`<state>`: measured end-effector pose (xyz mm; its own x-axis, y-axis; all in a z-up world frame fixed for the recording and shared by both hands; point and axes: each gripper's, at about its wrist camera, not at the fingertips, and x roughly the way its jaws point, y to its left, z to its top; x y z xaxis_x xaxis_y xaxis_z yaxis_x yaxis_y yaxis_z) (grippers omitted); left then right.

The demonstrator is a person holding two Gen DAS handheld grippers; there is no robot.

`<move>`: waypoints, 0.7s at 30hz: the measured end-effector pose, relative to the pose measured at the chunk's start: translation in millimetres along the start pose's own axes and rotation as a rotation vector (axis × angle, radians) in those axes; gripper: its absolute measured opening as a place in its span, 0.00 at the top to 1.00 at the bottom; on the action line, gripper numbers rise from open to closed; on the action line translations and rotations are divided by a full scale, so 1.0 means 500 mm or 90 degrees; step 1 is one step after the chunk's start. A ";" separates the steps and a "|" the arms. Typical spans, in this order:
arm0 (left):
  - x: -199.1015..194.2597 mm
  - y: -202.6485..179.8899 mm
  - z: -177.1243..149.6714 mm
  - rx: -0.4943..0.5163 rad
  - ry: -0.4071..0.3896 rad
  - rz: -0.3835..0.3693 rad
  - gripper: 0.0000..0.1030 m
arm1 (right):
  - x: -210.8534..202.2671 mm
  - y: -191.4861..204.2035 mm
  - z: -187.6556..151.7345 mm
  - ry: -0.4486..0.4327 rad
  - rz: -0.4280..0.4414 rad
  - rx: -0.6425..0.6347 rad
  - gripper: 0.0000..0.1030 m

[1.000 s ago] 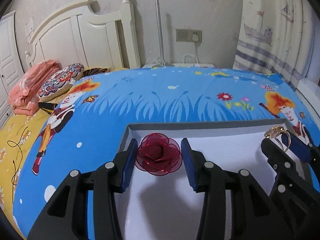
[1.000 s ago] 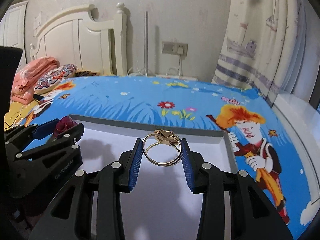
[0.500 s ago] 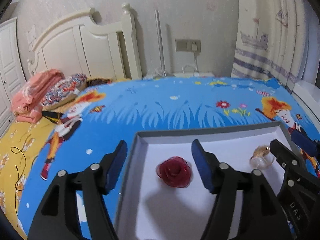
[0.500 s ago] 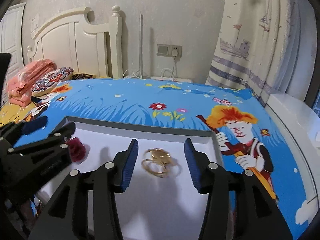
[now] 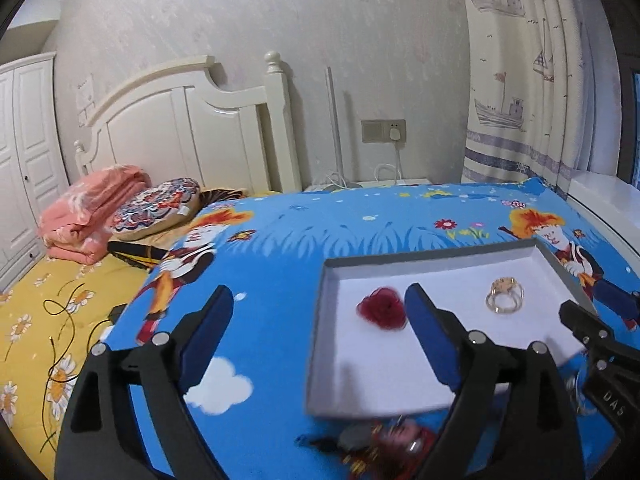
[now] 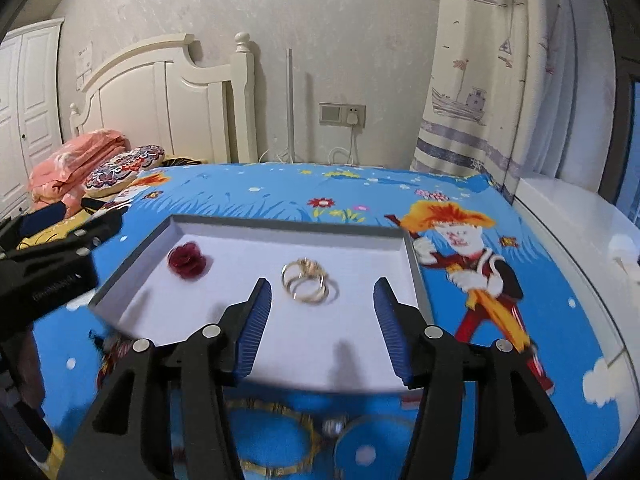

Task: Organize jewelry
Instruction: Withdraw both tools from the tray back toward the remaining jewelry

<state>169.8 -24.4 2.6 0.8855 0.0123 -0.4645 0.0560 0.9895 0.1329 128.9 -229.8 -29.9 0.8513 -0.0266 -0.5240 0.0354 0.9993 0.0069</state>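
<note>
Both grippers, left gripper (image 5: pixel 318 334) and right gripper (image 6: pixel 322 322), have just opened, empty; red flower (image 6: pixel 187 260) and gold ring (image 6: pixel 308 280) lie apart inside the tray (image 6: pixel 288 227), seemingly released.

I see a bedroom: pale mottled plaster wall (image 5: pixel 320 40), cream wooden headboard (image 5: pixel 180 128), white panelled wardrobe (image 5: pixel 24 152) at left, ship-print curtain (image 6: pixel 480 80) at right, grey wall socket (image 6: pixel 342 115) with a plugged-in cable. Bed carries a blue cartoon-print sheet (image 5: pixel 312 240), folded pink quilt (image 5: pixel 88 208), round patterned cushion (image 5: pixel 160 208).

Both units identical: left hand-held gripper (image 5: pixel 316 336) and right hand-held gripper (image 6: pixel 322 322) are matte black plastic, ribbed blue pads (image 6: pixel 256 326), silver screws at pivots (white lettering on side, illegible).
</note>
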 end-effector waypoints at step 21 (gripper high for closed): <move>-0.092 -0.010 -0.225 0.035 0.033 -0.059 0.18 | -0.101 0.027 -0.181 -0.008 0.026 0.007 0.50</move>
<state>76.9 -13.7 -75.4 0.8501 -0.0707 -0.5218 0.1634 0.9774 0.1339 39.1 -212.8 -80.6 0.8583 0.0133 -0.5130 0.0066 0.9993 0.0368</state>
